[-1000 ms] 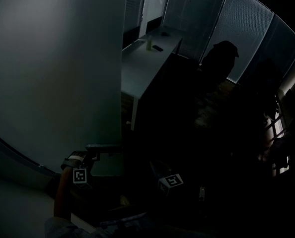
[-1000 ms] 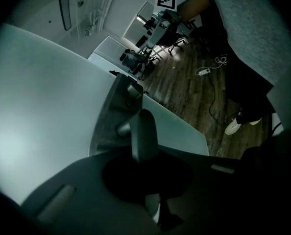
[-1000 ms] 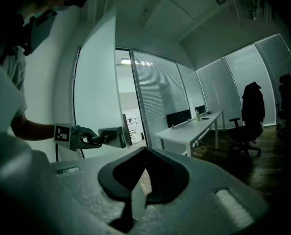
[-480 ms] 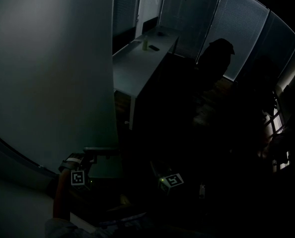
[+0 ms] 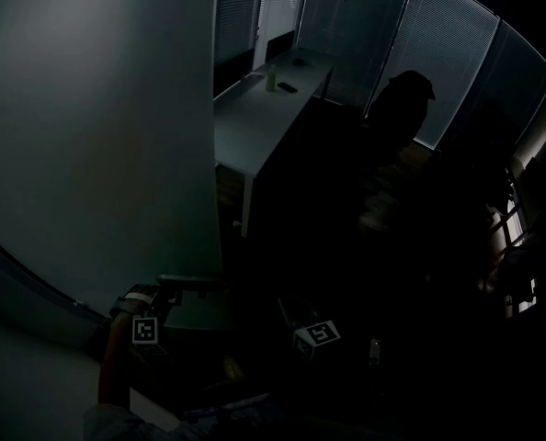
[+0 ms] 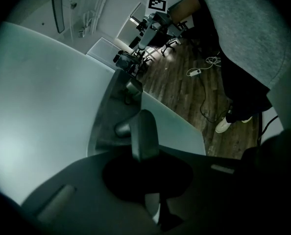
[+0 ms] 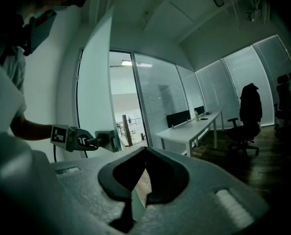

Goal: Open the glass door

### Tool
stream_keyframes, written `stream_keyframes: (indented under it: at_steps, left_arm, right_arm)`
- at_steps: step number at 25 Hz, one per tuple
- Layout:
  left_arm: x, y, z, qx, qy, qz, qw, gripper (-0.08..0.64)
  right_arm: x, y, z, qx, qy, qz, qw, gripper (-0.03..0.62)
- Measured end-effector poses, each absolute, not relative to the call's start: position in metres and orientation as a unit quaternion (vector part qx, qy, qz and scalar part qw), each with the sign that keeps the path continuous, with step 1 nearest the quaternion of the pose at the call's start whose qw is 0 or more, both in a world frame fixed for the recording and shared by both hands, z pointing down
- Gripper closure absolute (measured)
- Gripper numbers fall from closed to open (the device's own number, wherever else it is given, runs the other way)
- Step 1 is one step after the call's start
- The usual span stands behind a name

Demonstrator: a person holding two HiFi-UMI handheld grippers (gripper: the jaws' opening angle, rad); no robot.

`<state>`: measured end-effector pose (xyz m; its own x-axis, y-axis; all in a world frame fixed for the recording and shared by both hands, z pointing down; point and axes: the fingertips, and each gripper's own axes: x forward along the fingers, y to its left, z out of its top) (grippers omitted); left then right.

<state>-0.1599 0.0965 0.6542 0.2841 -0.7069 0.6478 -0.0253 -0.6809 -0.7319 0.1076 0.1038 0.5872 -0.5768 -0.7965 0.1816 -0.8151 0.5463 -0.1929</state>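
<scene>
The frosted glass door [image 5: 98,136] fills the left of the head view and stands ajar, its free edge running down in front of the desk. My left gripper [image 5: 183,286] is shut on the door's lever handle [image 6: 143,133], which lies between its jaw tips in the left gripper view. The right gripper view shows that same grip from the side, with the handle [image 7: 106,140] on the door [image 7: 94,82]. My right gripper [image 7: 145,149] hangs apart from the door, jaws together with nothing in them. In the dark head view only its marker cube [image 5: 317,333] shows.
Past the door a long white desk [image 5: 255,127] carries a bottle [image 5: 271,83]. An office chair draped with a jacket [image 5: 406,108] stands before blinds-covered windows [image 5: 457,53]. A cable [image 6: 204,89] and my shoe [image 6: 229,124] lie on the wooden floor.
The door's free edge has shifted a little left against the desk. My left gripper has stayed shut on the handle and sits slightly lower in the view.
</scene>
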Motion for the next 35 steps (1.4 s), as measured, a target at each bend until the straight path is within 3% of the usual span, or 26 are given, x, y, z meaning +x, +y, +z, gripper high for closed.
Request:
stream_keyframes:
  at_steps: [35]
  left_arm:
    - [-0.16,0.128,0.654,-0.735,0.229,-0.553,0.318,0.558]
  right_arm:
    - [0.109,0.145,0.59,0.47,-0.871,0.138,0.029,0.594]
